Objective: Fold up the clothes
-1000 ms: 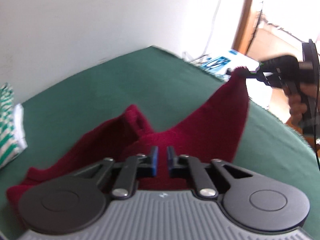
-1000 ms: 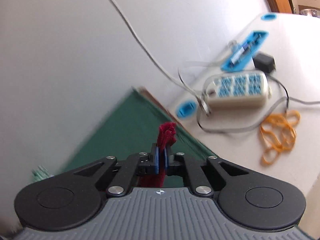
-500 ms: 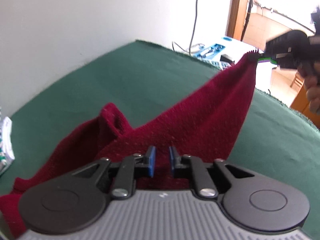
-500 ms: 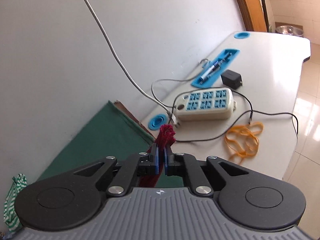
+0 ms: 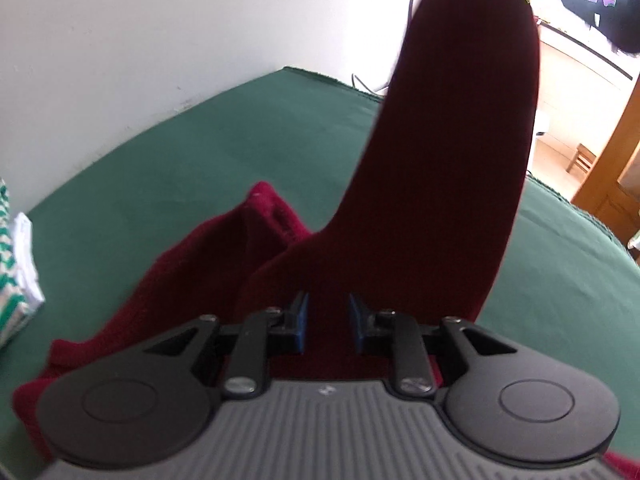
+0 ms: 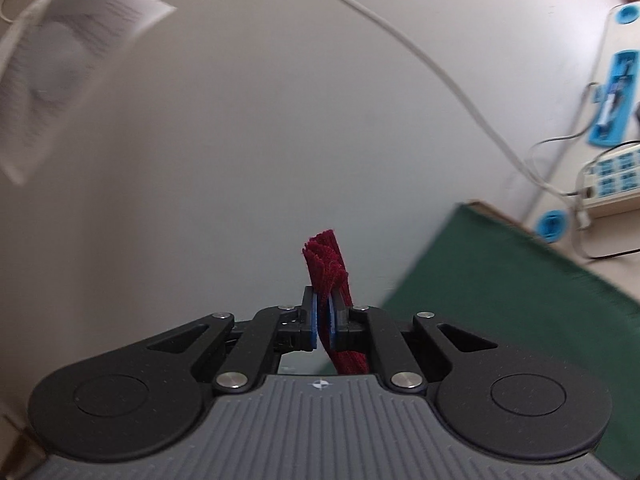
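My right gripper (image 6: 323, 322) is clamped on a bunched corner of the dark red cloth (image 5: 452, 184), which rises from the green table (image 5: 240, 152) in a tall taut strip; the rest lies crumpled near my left gripper (image 5: 326, 322), whose blue pads stand apart over the fabric, gripping nothing. I judge the fold needs that near edge pinched before the raised corner carries across; otherwise it drags.

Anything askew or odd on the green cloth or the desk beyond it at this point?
The red garment is bunched, one corner pinched in the right gripper and pulled up off the green cloth; normal mid-fold. The left gripper is open above it. The desk's cables are tangled.
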A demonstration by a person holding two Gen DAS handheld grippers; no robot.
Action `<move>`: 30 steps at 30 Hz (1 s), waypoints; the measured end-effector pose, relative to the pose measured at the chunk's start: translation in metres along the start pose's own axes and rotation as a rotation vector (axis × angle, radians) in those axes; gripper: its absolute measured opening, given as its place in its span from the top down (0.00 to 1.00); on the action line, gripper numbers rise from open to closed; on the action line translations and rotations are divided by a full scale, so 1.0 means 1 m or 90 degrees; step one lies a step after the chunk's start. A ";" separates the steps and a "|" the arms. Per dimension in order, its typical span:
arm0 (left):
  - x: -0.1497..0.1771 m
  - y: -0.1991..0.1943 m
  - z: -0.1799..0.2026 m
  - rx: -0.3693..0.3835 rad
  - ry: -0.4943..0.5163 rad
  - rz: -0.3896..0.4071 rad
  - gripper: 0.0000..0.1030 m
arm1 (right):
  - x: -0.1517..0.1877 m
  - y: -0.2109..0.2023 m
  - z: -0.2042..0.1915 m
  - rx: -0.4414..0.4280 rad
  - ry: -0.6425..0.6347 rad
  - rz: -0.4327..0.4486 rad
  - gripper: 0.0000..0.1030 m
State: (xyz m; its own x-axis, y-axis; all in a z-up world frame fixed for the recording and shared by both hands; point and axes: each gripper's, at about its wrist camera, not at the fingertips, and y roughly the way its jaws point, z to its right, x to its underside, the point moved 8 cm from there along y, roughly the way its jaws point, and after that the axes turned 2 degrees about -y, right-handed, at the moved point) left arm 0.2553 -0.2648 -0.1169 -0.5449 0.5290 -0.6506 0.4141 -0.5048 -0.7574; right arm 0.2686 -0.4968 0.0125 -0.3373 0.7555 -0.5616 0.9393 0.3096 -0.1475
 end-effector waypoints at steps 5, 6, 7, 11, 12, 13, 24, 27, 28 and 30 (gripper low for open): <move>0.025 -0.017 -0.038 0.000 -0.003 -0.022 0.76 | 0.012 0.005 -0.076 -0.095 0.003 -0.002 0.94; 0.031 -0.018 -0.046 0.001 -0.008 -0.028 0.76 | 0.017 0.007 -0.090 -0.113 0.002 -0.006 0.94; 0.036 -0.019 -0.053 0.001 -0.013 -0.035 0.78 | 0.022 0.008 -0.103 -0.129 0.004 -0.009 0.94; 0.056 -0.020 -0.069 -0.011 0.002 -0.046 0.77 | 0.043 0.013 -0.150 -0.190 0.020 -0.026 0.94; 0.058 -0.021 -0.069 -0.010 0.007 -0.042 0.77 | 0.047 0.014 -0.159 -0.203 0.028 -0.030 0.94; 0.059 -0.023 -0.069 -0.009 0.010 -0.037 0.77 | 0.052 0.015 -0.168 -0.215 0.032 -0.032 0.94; 0.072 -0.033 -0.081 0.004 -0.022 0.002 0.71 | 0.082 0.016 -0.234 -0.278 0.035 -0.064 0.94; 0.075 -0.037 -0.080 -0.010 -0.014 0.014 0.67 | 0.086 0.020 -0.242 -0.280 0.031 -0.071 0.94; 0.076 -0.042 -0.079 -0.005 -0.007 0.018 0.67 | 0.088 0.020 -0.246 -0.284 0.029 -0.074 0.94; 0.079 -0.052 -0.079 0.003 0.010 0.026 0.67 | 0.093 0.014 -0.256 -0.296 0.023 -0.080 0.94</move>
State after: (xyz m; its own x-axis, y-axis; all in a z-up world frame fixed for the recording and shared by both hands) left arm 0.2487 -0.1427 -0.1331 -0.5163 0.5187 -0.6814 0.4319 -0.5294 -0.7302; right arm 0.2346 -0.2738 0.1664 -0.4557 0.7127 -0.5333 0.7667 0.6186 0.1716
